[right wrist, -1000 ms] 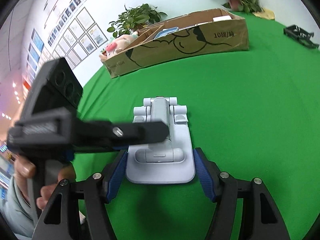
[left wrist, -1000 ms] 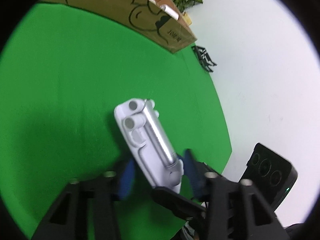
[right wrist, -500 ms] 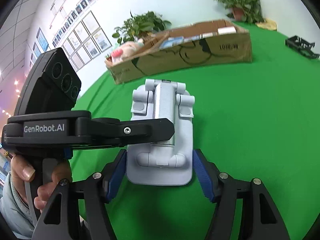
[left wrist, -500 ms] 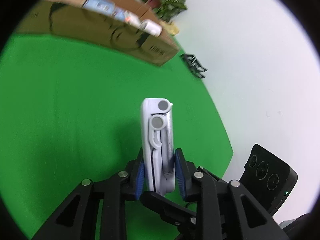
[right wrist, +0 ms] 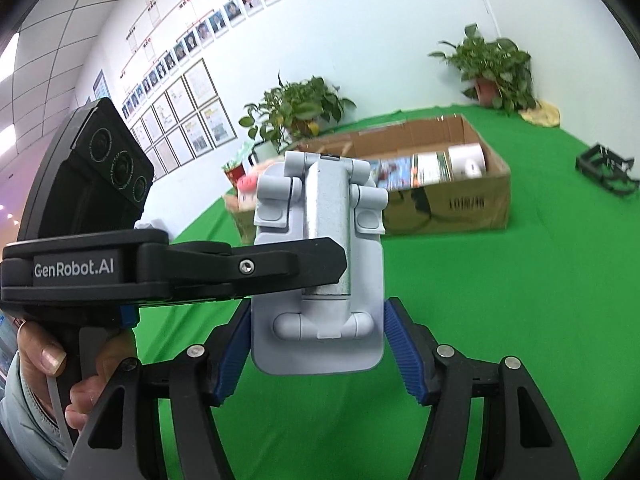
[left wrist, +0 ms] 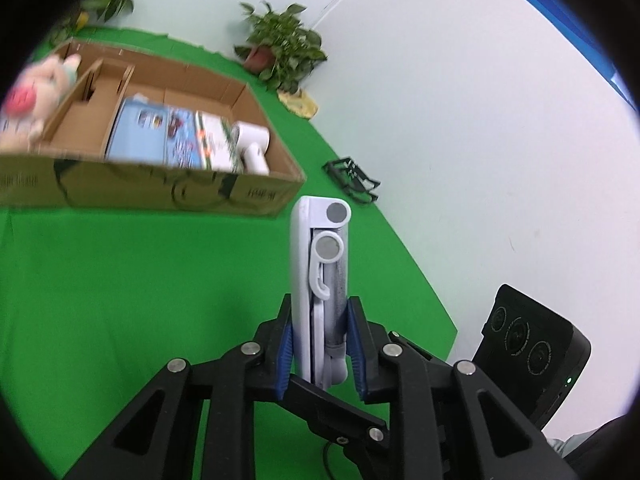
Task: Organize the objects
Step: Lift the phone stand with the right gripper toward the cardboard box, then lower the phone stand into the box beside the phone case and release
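Note:
A grey-white folded phone stand (left wrist: pixel 318 264) hangs above the green cloth (left wrist: pixel 140 300), held from two sides. My left gripper (left wrist: pixel 320 320) has its blue pads pressed on the stand's flat faces, and its jaws are still closing. In the right wrist view the stand (right wrist: pixel 320 280) faces me flat. My right gripper (right wrist: pixel 318 320) is shut across its width, a pad on each side edge. The left gripper's black finger (right wrist: pixel 260 266) crosses in front of the stand from the left. A person's hand (right wrist: pixel 44 356) holds that gripper's handle.
An open cardboard box (left wrist: pixel 160 196) stands beyond, holding books, a white cylinder (left wrist: pixel 252 140) and a pink plush toy (left wrist: pixel 36 92). A black folded frame (left wrist: pixel 352 180) lies on the cloth to the right of it. Potted plants (right wrist: pixel 496 64) line the white wall.
Both grippers have risen with the stand, lifting it off the cloth. The left jaws closed onto it and the stand turned edge-on. The box's inside has come into view.

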